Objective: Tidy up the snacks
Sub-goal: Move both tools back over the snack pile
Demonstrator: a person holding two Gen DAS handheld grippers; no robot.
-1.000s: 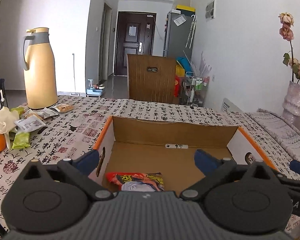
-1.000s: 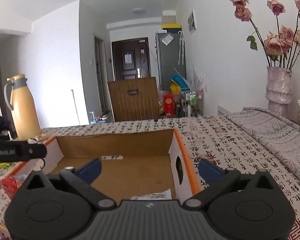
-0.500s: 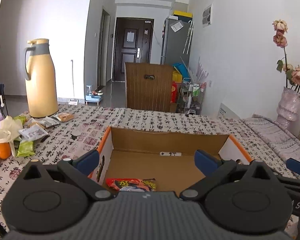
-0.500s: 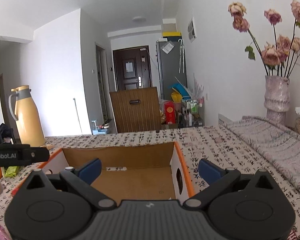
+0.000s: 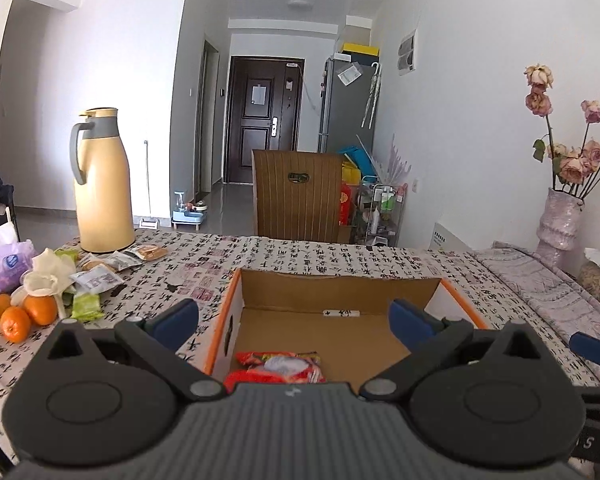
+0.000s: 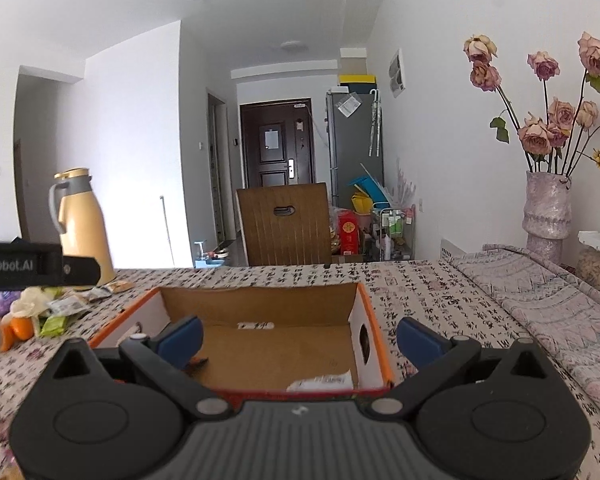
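Note:
An open cardboard box (image 5: 340, 284) with orange edges sits on the patterned table. A red snack packet (image 5: 280, 366) lies at its near left, and a white packet (image 6: 324, 382) at its near right. My left gripper (image 5: 294, 320) hovers open over the box's near side, holding nothing. My right gripper (image 6: 298, 338) is open and empty above the box (image 6: 260, 300) too. Several loose snack packets (image 5: 100, 276) lie in a pile on the table at the left, beyond the box.
A yellow thermos jug (image 5: 100, 184) stands at the far left, with oranges (image 5: 18, 316) and a purple tissue pack (image 5: 4, 264) near it. A vase of dried roses (image 6: 548, 208) and a folded grey cloth (image 6: 552, 300) are at the right. A wooden chair (image 5: 300, 196) stands behind the table.
Both grippers have risen and pulled back from the box, so it looks smaller and lower. Their fingers stayed open. The packets in the box have not moved.

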